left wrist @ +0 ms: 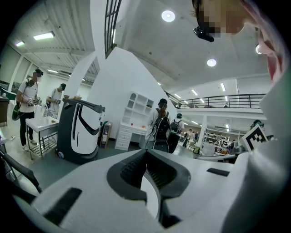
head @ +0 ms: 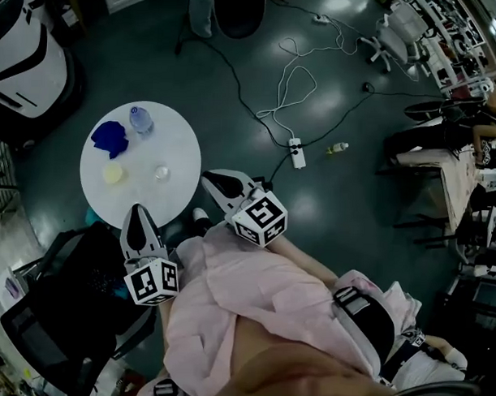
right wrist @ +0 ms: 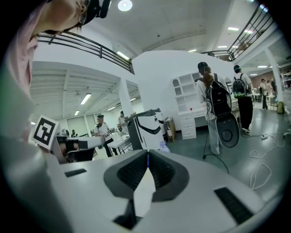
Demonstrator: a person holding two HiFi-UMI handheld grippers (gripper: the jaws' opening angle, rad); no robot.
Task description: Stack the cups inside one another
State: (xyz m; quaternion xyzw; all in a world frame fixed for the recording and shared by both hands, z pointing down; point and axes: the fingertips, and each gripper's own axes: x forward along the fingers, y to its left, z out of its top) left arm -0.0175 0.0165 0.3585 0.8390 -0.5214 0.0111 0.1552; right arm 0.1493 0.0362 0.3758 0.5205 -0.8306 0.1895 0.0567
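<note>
A round white tabletop (head: 181, 146) stands on a dark teal floor (head: 235, 95) in a large, bright hall. The left gripper (head: 137, 209) has its fingers (left wrist: 136, 166) pressed together with nothing between them, and its tip shows over the near rim of the tabletop. The right gripper (head: 208, 178) also has its fingers (right wrist: 159, 170) together and empty, just beside the tabletop's right edge. Neither touches a cup.

The yellow cup (head: 112, 173) and the clear cup (head: 161, 173) stand apart near the middle of the tabletop, not nested. A blue object (head: 110, 137) lies further back beside a clear bottle (head: 140, 119). A white power strip (head: 298, 152) and its looping cable (head: 297, 81) lie on the floor to the right. A white-and-black machine (head: 22, 51) stands at the far left.
</note>
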